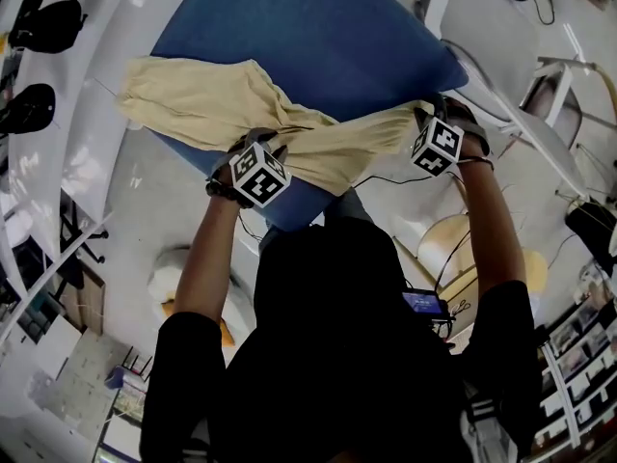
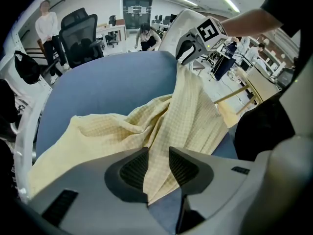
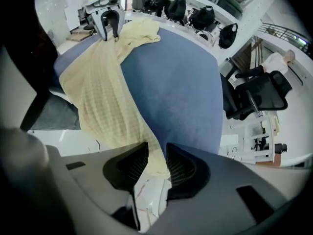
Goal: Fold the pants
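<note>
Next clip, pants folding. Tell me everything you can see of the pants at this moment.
The pants are pale yellow, of a thin cloth with a fine grid pattern, crumpled and not yet folded. They lie across the near part of the blue tabletop, with one end overhanging its edge at the head view's left. The left gripper is closed on a fold near the middle. The right gripper holds an edge at the opposite rim, raising the cloth there into a ridge.
</note>
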Motion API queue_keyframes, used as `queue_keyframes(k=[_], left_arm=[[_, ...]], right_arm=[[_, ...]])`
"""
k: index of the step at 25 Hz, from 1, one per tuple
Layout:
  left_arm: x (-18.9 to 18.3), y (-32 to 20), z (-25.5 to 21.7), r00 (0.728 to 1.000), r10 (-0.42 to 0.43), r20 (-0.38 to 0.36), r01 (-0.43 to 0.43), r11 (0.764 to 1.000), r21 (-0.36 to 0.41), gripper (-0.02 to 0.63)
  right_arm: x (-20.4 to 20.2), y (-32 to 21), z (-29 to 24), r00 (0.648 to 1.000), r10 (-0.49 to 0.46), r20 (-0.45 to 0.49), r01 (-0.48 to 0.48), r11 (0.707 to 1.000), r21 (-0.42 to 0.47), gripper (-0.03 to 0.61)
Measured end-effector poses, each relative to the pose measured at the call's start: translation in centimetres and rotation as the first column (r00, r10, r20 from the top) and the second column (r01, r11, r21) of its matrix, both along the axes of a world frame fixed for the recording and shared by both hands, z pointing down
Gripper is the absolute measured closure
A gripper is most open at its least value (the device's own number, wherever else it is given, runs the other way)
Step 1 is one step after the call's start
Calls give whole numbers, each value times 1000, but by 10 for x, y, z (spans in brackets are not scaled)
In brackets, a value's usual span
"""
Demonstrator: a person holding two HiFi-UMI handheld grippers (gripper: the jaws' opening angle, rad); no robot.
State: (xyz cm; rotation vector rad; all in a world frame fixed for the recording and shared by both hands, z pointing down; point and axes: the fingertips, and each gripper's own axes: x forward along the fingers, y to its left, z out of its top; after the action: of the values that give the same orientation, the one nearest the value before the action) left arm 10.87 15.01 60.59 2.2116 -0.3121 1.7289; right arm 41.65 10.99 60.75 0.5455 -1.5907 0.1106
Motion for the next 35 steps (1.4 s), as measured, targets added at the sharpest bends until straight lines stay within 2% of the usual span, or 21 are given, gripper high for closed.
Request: queue_keyframes(k=[7, 13, 17, 19, 21, 24, 27, 31, 35], left_arm=[[1, 6, 9, 1000, 8, 26, -7, 1000, -26, 466], [0, 3, 15, 999, 10, 40, -8, 999, -34, 466], [1, 3, 18, 999, -2, 42, 4, 999, -37, 466], [0, 3, 20, 999, -14, 39, 16, 999, -40, 468], [-1, 0, 19, 999, -23, 35, 24, 999, -30, 478], [-1, -3, 13, 999, -36, 30, 36, 999, 9, 566], [0, -3, 5, 999, -20, 25, 19, 999, 42, 580], [-4, -9, -9, 999, 31, 15, -32, 996, 77, 580], [2, -32, -21, 997, 82, 11, -83, 987, 140, 580]], right_arm=[[0, 4, 6, 999, -28, 28, 32, 992, -121, 479], [-8, 1, 6, 998, -64, 14, 66, 962, -264, 482], [-10, 8, 7, 995, -98, 17, 98, 942, -322, 542], [-11, 10, 7, 995, -91, 32, 96, 944, -317, 548], [-12, 8, 6, 997, -64, 54, 76, 958, -277, 552], [-8, 10, 8, 997, -7, 75, 19, 988, -156, 565], [-2, 15, 4, 996, 53, 71, -51, 998, -34, 568], [1, 14, -15, 984, 152, 88, -160, 983, 95, 568], [11, 0, -52, 963, 245, 110, -266, 926, 267, 568]])
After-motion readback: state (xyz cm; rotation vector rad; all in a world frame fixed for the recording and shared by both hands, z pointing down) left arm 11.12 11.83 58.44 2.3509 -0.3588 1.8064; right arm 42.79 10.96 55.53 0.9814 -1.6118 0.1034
